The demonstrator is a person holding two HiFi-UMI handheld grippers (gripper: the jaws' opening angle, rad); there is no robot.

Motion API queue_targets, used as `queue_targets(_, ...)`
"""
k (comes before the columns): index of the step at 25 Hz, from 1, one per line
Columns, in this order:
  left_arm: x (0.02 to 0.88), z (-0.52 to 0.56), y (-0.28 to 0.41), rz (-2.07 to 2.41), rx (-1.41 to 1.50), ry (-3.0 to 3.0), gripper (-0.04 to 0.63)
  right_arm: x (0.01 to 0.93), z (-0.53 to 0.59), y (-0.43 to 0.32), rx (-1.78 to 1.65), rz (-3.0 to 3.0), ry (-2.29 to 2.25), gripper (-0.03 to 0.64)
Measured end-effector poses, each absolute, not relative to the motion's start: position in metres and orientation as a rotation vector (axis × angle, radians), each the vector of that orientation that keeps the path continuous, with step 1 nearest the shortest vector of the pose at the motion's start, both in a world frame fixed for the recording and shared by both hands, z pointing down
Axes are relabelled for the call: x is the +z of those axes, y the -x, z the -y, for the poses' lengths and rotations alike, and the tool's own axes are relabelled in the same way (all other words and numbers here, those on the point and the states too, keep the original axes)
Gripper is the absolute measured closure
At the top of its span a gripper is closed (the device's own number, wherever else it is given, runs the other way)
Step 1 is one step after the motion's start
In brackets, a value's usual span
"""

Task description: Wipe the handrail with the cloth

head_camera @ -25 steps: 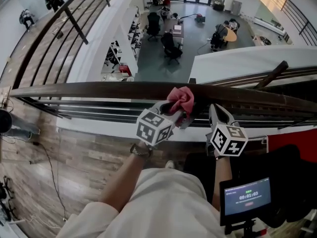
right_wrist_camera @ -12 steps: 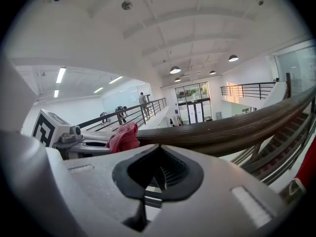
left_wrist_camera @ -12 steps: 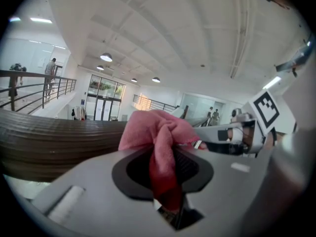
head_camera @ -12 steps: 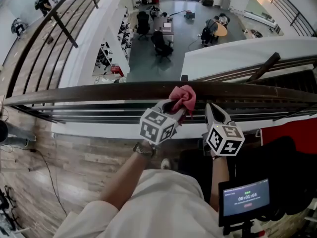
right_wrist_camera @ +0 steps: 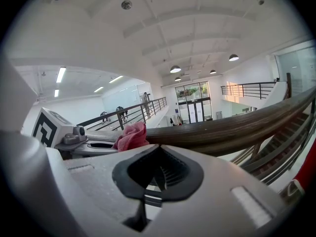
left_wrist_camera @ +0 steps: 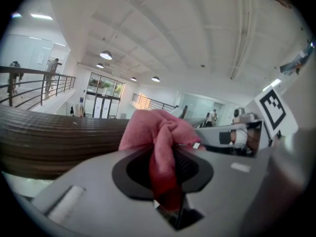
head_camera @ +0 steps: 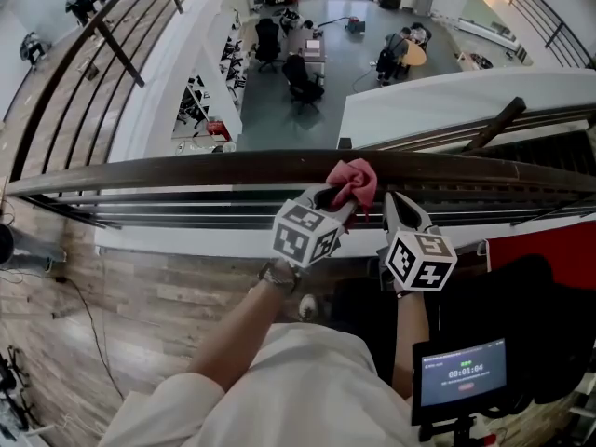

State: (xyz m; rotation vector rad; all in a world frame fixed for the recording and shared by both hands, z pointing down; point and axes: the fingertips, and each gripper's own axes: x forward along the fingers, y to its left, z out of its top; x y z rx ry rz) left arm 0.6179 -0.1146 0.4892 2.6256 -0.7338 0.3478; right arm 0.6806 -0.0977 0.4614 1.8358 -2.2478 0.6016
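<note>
Against the brown handrail [head_camera: 186, 168], the pink cloth [head_camera: 354, 180] is held, clamped tight in the left gripper [head_camera: 337, 196]. The right gripper [head_camera: 396, 208] is held just beside it, its jaws together on nothing. Long bare rail is seen on both sides. Desks [head_camera: 313, 50] far below are shown only by the head view (ceiling lamps [left_wrist_camera: 105, 55] only by the gripper views).

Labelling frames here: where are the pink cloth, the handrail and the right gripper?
pink cloth [head_camera: 354, 179], head view, bunched top.
handrail [head_camera: 186, 168], head view, top face, left part.
right gripper [head_camera: 399, 210], head view, between its tips.
</note>
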Motion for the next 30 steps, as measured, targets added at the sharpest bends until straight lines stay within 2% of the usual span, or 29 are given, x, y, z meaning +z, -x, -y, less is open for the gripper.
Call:
queue_targets(21,0.481,0.125,-0.569,0.874,0.323,-2.582,0.502,0.443,0.107,-0.658,0.564,2.287,-1.777,0.614)
queue_targets(30,0.481,0.122,-0.514,0.925,0.316,-2.558,0.502,0.441,0.103,-0.609,0.55,2.305,-1.757,0.614)
